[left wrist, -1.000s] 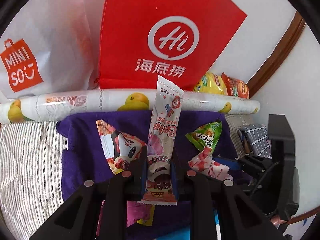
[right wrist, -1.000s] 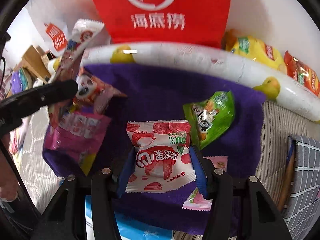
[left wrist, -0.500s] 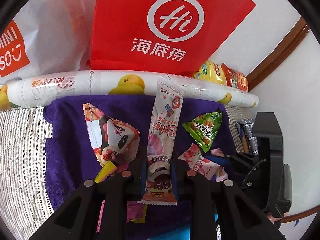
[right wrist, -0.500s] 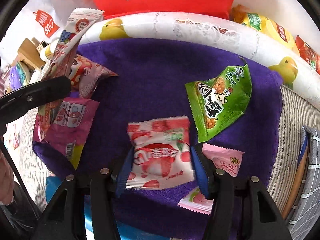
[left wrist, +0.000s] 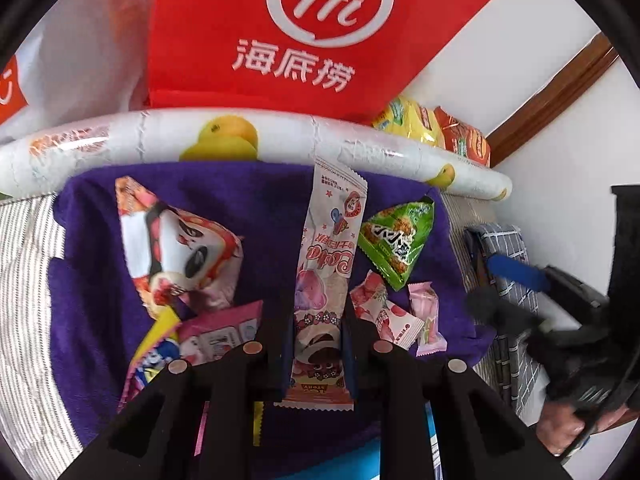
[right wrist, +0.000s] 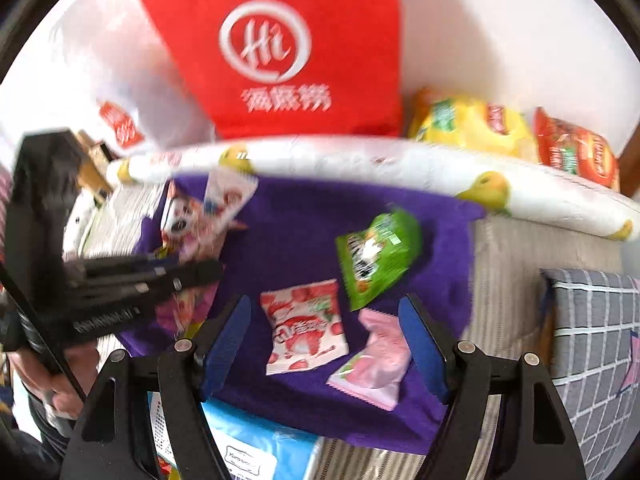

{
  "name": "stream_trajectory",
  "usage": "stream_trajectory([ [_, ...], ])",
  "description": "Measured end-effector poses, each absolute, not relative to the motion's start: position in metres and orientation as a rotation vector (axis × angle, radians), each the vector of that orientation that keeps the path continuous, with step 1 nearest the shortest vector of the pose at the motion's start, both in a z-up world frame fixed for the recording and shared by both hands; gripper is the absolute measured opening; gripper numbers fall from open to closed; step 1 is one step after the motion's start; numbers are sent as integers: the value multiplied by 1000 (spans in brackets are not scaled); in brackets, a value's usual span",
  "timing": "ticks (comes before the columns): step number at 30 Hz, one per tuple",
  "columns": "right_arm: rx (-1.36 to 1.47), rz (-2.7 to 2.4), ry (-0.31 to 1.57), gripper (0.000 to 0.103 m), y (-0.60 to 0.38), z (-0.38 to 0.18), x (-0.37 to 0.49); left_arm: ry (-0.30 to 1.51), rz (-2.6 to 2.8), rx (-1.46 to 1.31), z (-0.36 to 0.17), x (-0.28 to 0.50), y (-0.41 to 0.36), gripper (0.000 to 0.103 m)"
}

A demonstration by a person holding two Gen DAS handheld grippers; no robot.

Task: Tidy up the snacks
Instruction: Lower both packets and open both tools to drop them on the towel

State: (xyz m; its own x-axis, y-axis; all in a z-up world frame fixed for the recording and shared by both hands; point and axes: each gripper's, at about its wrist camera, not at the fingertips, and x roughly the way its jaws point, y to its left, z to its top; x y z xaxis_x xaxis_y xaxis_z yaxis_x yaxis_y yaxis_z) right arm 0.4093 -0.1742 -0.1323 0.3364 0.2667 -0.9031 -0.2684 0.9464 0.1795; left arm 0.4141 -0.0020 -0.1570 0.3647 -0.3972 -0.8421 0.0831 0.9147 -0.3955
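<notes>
Landmark: one purple towel, plush, roughly rectangular, spread on striped bedding.

On the towel, snack packets, glossy film with crimped ends:
- one long white-and-pink wafer packet, narrow, strip-shaped; held above the towel's near middle, its lower end pinched between the fingers of the left gripper, which are pressed together on it;
- one panda-print packet, puffy, towards the towel's left side;
- one pink packet with a yellow edge, flat, at the towel's near left;
- one green packet, triangular in outline, towards the towel's right;
- one strawberry-print packet, square, white and red, lying flat at the towel's near middle between the spread fingers of the right gripper; the pads do not touch it; these fingers have just been opening;
- one pale pink packet, small, just right of the strawberry one, touching it.

Beyond the towel's far edge: one rolled sheet with fruit print, cylindrical; one red bag with a white logo, upright; one yellow snack bag and one orange-red snack bag, crinkled.

At the towel's near edge: one light blue flat pack.
</notes>
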Motion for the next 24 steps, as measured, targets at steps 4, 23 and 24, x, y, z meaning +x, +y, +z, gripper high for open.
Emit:
stream_trajectory([
  [4, 59, 343, 1169, 76, -193, -131, 409, 1179, -322, -312, -163, 416, -7, 19],
  [23, 57, 347, 1127, 76, -190, -129, 408, 1219, -352, -265, -174, 426, -25, 20],
  [24, 56, 343, 1120, 76, -190, -128, 407, 1219, -352, -266, -174, 426, -25, 20],
])
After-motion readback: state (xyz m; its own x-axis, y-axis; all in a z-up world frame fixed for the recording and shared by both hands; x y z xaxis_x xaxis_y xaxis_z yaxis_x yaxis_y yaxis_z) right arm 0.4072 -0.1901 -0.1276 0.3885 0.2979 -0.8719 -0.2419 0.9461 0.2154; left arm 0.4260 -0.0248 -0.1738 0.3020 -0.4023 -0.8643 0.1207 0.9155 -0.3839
